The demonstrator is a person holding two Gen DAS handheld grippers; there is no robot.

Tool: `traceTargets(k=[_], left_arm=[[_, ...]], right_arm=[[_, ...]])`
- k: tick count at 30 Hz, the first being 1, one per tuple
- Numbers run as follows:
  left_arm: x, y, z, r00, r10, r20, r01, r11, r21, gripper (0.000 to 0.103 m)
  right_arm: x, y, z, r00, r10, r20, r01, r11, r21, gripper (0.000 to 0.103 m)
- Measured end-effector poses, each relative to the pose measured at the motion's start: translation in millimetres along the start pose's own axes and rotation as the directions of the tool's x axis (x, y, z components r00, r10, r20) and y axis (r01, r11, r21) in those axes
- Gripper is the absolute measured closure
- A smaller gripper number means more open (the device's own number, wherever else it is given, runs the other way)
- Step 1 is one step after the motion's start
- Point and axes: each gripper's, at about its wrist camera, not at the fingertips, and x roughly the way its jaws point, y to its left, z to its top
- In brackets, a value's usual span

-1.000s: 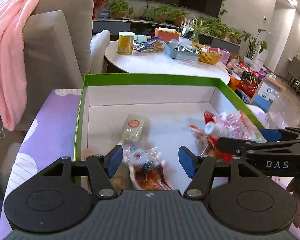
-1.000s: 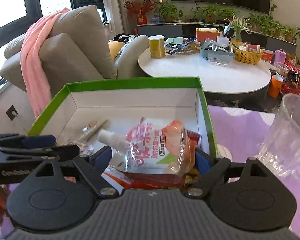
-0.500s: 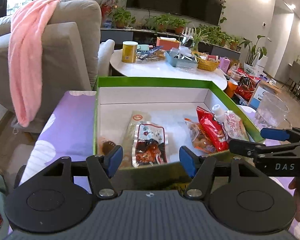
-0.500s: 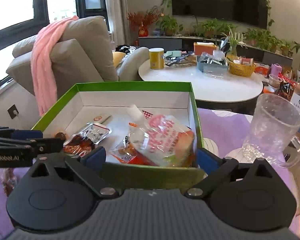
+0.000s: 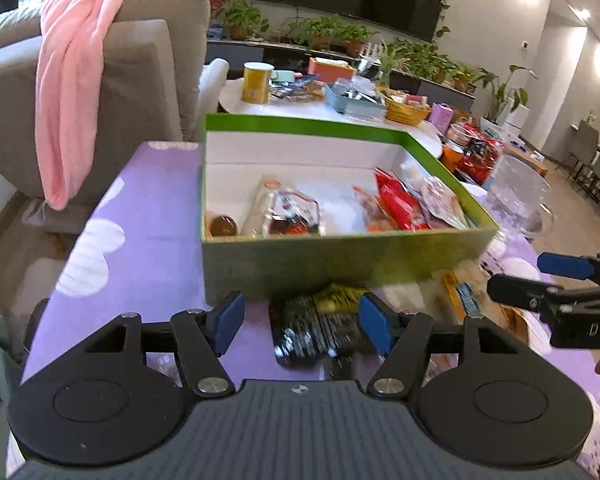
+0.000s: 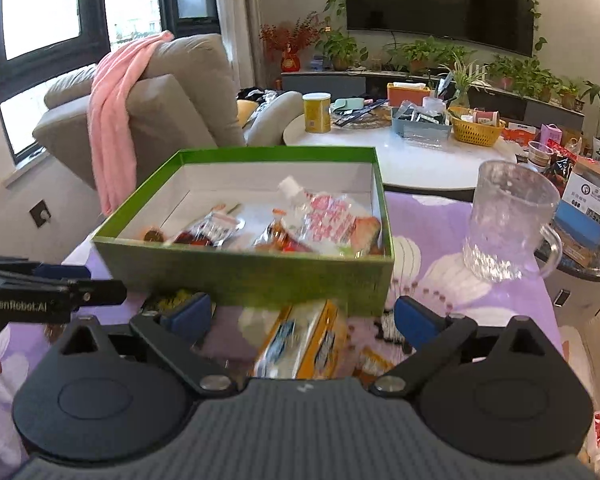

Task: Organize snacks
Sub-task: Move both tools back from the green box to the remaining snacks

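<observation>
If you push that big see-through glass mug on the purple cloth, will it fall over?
Probably not easily: the glass mug stands upright on a wide base and looks thick, so likely heavy. It may drag on the purple cloth rather than glide. Being glass, it could break if knocked off.

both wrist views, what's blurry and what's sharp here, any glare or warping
Left wrist view: the dark snack packet between the open left tongs is motion-smeared, the green box slightly soft, the tongs sharp; ceiling lights flare at top right. Right wrist view: the yellow packet between the right tongs is smeared; the windows are blown out. Both bow straight edges, fisheye style.
</observation>
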Motion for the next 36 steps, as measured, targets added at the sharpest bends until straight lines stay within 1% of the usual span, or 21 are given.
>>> traceTargets(k=[5,8,12,18,23,26,29,30,31,33,36], left_arm=[[-7.1,-11.0,-10.0,1.0,-0.02,-0.016,0.021,0.999,0.031,0.042],[-10.0,-18.5,-13.3,0.999,-0.04,-0.021,0.041,0.998,0.049,0.042],[-10.9,-32.6,-15.4,0.997,-0.077,-0.029,0.08,0.991,0.105,0.042],[-4.3,-43.8,-19.3,0.993,-0.106,-0.057,0.112,0.986,0.122,0.042],[2.9,-56.7,-20.4,0.99,-0.115,-0.076,0.126,0.978,0.168,0.043],[7.3,-65.2,-20.3,0.987,-0.138,-0.085,0.152,0.969,0.195,0.043],[15.1,-76.1,-21.6,0.984,-0.142,-0.11,0.168,0.947,0.276,0.043],[18.1,-79.9,-21.6,0.983,-0.14,-0.121,0.172,0.934,0.312,0.043],[22.6,-84.2,-21.7,0.982,-0.126,-0.141,0.169,0.919,0.356,0.043],[29.5,-90.9,-21.6,0.983,-0.093,-0.161,0.153,0.898,0.414,0.043],[40.6,-97.1,-18.3,0.976,-0.097,-0.197,0.182,0.861,0.476,0.043]], right_arm=[[-7.0,4.9,-18.4,0.999,0.014,-0.03,-0.015,0.999,-0.032,0.018],[-7.9,8.5,-30.1,0.998,0.008,-0.059,-0.012,0.998,-0.059,0.018],[-10.9,8.9,-43.0,0.996,0.006,-0.089,-0.013,0.997,-0.076,0.018],[-13.3,4.8,-57.0,0.993,0.02,-0.112,-0.026,0.998,-0.056,0.018],[-11.8,-4.3,-62.5,0.992,0.016,-0.122,-0.019,1.0,-0.023,0.018],[-13.6,-11.9,-64.6,0.993,0.013,-0.115,-0.014,1.0,-0.004,0.018],[-15.0,-18.5,-62.5,0.994,0.01,-0.108,-0.011,1.0,-0.012,0.018],[-15.2,-20.9,-61.3,0.994,0.004,-0.106,-0.005,1.0,-0.015,0.018],[-16.0,-23.7,-60.5,0.995,-0.004,-0.101,0.002,1.0,-0.013,0.018],[-17.0,-29.0,-59.5,0.995,-0.006,-0.095,0.006,1.0,-0.002,0.018],[-17.5,-37.3,-61.8,0.996,0.0,-0.094,0.003,1.0,0.029,0.018]])
